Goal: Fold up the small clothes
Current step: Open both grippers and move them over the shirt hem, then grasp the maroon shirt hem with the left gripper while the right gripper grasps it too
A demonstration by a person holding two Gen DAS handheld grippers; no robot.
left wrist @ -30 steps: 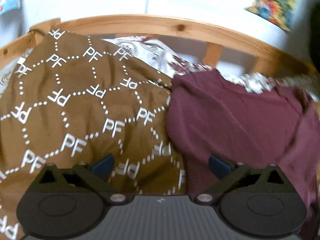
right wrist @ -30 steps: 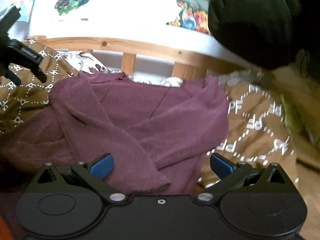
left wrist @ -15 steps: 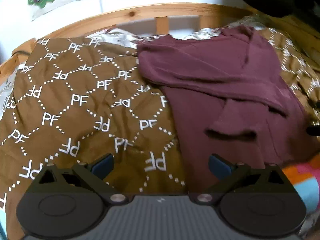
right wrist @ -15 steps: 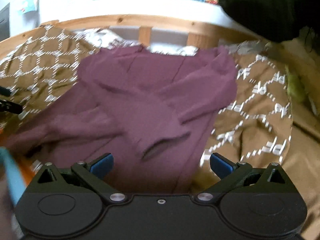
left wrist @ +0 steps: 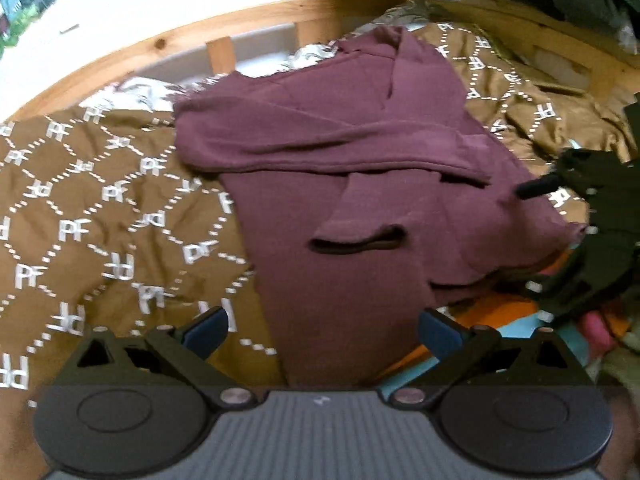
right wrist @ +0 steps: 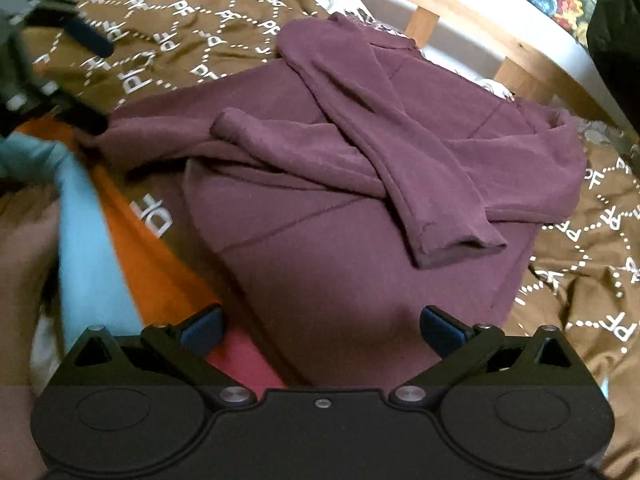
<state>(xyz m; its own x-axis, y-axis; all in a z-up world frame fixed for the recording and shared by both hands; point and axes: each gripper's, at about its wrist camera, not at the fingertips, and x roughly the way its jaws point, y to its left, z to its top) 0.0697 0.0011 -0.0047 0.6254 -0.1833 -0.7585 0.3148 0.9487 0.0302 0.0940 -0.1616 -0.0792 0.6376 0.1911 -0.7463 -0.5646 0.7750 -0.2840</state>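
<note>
- Maroon sweater [right wrist: 360,208] is lying on the brown patterned bedspread [left wrist: 100,208], both sleeves [right wrist: 400,152] crossing over its front.
- I am holding my left tool [left wrist: 322,330] spread wide, gripping nothing, above the sweater's hem.
- I am keeping my right tool [right wrist: 322,326] spread and empty too.
- Orange and blue cloth [right wrist: 100,240] is lying beside the hem.
- Wooden bed rail [left wrist: 160,44] is running behind.

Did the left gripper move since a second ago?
Yes. The left gripper pulled back and swung right: the wooden bed rail looks farther off, and the maroon sweater, once at the right edge, now fills the middle.
</note>
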